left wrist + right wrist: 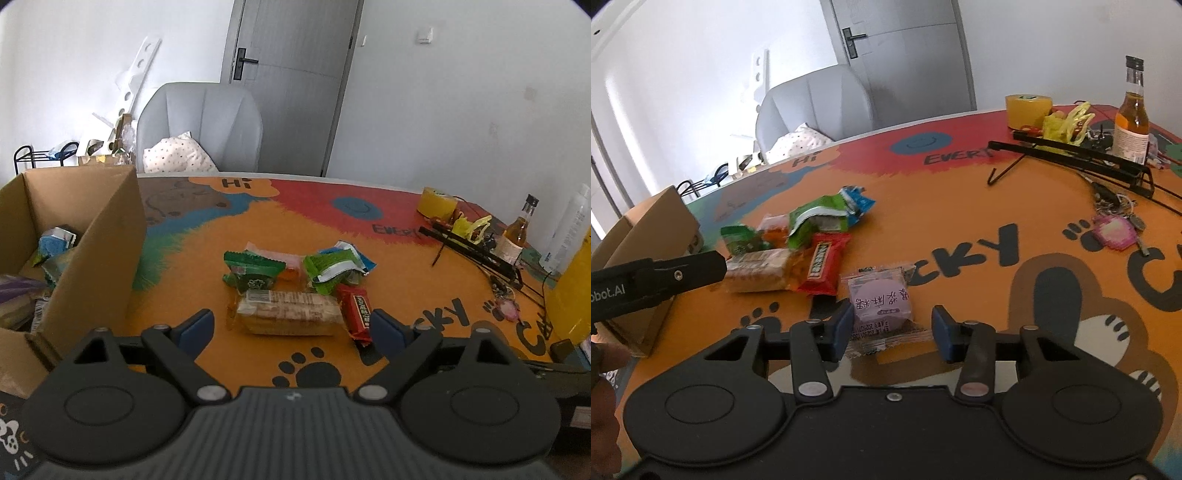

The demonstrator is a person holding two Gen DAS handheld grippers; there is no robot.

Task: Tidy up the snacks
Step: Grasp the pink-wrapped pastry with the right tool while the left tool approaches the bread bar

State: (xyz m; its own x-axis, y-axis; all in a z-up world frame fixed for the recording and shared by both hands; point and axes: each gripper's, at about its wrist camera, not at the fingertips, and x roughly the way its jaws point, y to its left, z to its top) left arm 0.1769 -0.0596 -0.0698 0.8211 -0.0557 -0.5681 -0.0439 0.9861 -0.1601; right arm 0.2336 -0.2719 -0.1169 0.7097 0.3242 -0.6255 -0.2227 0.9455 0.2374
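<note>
In the left wrist view the left gripper [291, 328] fills the bottom of the frame with its blue-padded fingers [195, 330] spread wide and nothing gripped. Between and just beyond them, at centre frame, a pile of snacks lies on the orange tabletop [406, 280]: a clear cracker pack [288, 312] nearest, a red bar [360, 312] touching its right end and lying just beside the right finger, and green packets [255, 271] with a green-and-blue packet [338, 267] behind them. At the left edge stands an open cardboard box [92, 236] with several wrappers already inside. A yellow tape roll [437, 202] and a bottle [517, 232] sit at the upper right.

In the right wrist view the right gripper [892, 328] sits at the bottom centre, fingers about half open. A clear packet with a purple round cake [881, 299] lies flat on the tabletop between them; the left pad appears to touch its edge, while the right pad stands clear of it, so it is not clamped. The pile sits to the upper left of this packet, the red bar [823, 264] nearest it. The left gripper's black finger [683, 271] reaches in from the left edge, its tip over the end of the cracker pack [757, 269]. The box [653, 225] shows at the left edge behind it.
</note>
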